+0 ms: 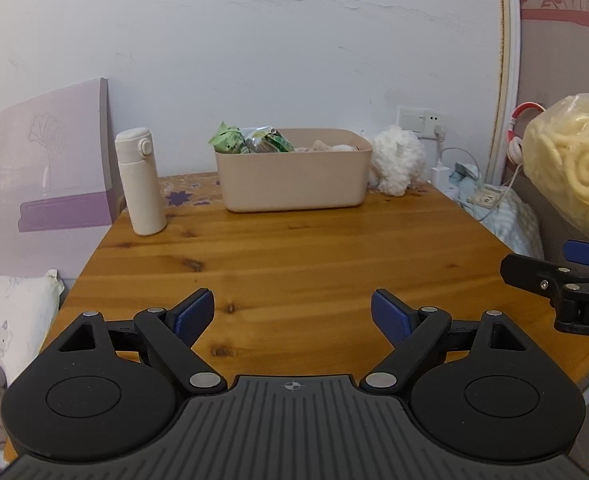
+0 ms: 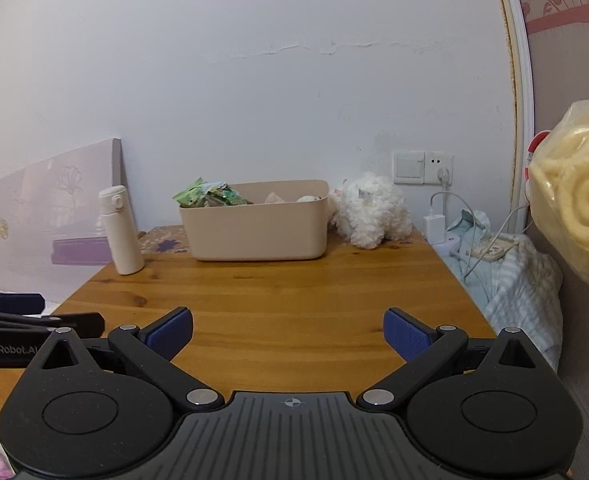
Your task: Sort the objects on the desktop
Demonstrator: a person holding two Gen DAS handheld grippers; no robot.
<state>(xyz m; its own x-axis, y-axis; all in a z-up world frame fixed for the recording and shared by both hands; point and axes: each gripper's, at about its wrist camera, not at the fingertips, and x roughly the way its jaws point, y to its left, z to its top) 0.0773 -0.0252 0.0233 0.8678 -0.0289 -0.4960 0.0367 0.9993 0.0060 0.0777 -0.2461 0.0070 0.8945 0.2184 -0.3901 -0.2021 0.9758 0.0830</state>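
A beige storage box (image 1: 294,180) (image 2: 258,228) stands at the far edge of the wooden table (image 1: 294,256) (image 2: 278,284). It holds green snack packets (image 1: 250,141) (image 2: 208,195) and pale items. A cream flask (image 1: 140,182) (image 2: 120,230) stands upright left of the box. A white plush toy (image 1: 396,164) (image 2: 372,210) lies right of it. My left gripper (image 1: 293,314) is open and empty over the near table. My right gripper (image 2: 288,334) is open and empty too; part of it shows at the right edge of the left wrist view (image 1: 562,280).
A bag of yellow spiral snacks (image 1: 574,168) (image 2: 578,200) hangs at the right. A wall socket (image 2: 422,168), charger and cables sit over striped cloth (image 2: 506,272) right of the table. A purple board (image 1: 42,160) leans at the left, with a pillow (image 1: 10,320) below.
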